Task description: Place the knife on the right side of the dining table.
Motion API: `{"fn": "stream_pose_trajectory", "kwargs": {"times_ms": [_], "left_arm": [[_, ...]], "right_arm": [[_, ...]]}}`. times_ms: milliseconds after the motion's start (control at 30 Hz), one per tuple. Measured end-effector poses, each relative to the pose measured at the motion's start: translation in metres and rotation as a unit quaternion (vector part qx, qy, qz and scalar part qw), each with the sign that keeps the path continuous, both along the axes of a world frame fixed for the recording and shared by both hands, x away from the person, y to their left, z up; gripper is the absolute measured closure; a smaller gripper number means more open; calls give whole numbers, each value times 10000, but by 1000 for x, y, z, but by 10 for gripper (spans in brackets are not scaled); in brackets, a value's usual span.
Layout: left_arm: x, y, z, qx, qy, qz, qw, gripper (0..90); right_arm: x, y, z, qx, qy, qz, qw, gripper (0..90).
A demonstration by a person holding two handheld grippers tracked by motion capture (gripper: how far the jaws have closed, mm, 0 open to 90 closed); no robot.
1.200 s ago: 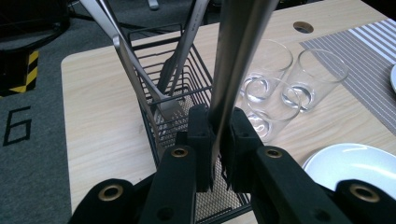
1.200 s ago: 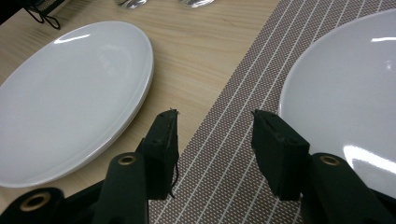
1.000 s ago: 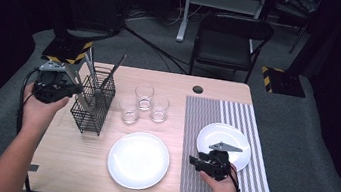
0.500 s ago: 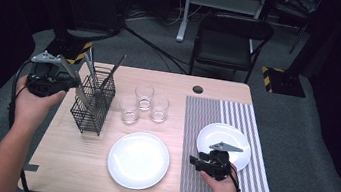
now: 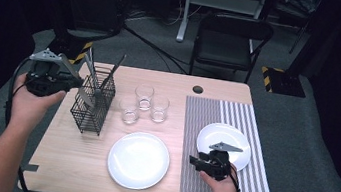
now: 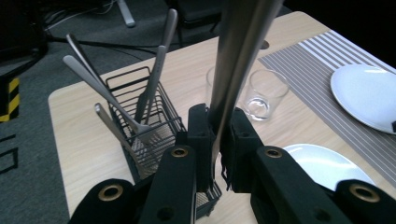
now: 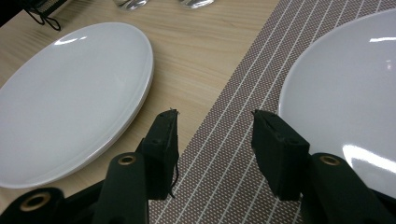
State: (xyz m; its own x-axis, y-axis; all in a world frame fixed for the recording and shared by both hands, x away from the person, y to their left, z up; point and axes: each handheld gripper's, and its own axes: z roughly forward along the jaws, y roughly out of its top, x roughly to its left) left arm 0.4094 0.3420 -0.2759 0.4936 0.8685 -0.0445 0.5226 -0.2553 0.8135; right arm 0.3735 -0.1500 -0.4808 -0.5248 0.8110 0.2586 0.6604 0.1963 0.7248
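My left gripper [image 5: 74, 82] [image 6: 217, 140] is shut on a silver metal utensil [image 6: 238, 51], whose long shaft rises up between the jaws. It hovers at the left side of a black wire cutlery basket [image 5: 91, 107] [image 6: 154, 126] that holds several more utensils. My right gripper [image 5: 194, 161] [image 7: 215, 121] rests low on the striped placemat [image 5: 246, 187] [image 7: 219, 163], open with nothing between its jaws. It sits between the large white plate [image 5: 138, 159] [image 7: 65, 93] and the small white plate [image 5: 228, 134] [image 7: 345, 93].
Three clear glasses [image 5: 144, 96] [image 5: 129, 111] [image 5: 159, 108] stand between the basket and the placemat. A round hole [image 5: 197, 89] is in the far table edge. A black chair [image 5: 229, 38] stands behind the table.
The left gripper has drawn a little leftward from the basket's top with the utensil in it. The right gripper has stayed put.
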Motion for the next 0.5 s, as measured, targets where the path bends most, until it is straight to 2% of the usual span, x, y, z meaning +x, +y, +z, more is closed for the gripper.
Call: {"fn": "stream_pose_trajectory", "kwargs": {"times_ms": [233,500], "left_arm": [[-4,-7,1,48,44,-245,9997,823],[-11,-19,-7,52,88,-540,9985,823]], "right_arm": [[0,0,0,-8,-8,12,10000,507],[0,0,0,-9,-5,18,10000,507]]}}
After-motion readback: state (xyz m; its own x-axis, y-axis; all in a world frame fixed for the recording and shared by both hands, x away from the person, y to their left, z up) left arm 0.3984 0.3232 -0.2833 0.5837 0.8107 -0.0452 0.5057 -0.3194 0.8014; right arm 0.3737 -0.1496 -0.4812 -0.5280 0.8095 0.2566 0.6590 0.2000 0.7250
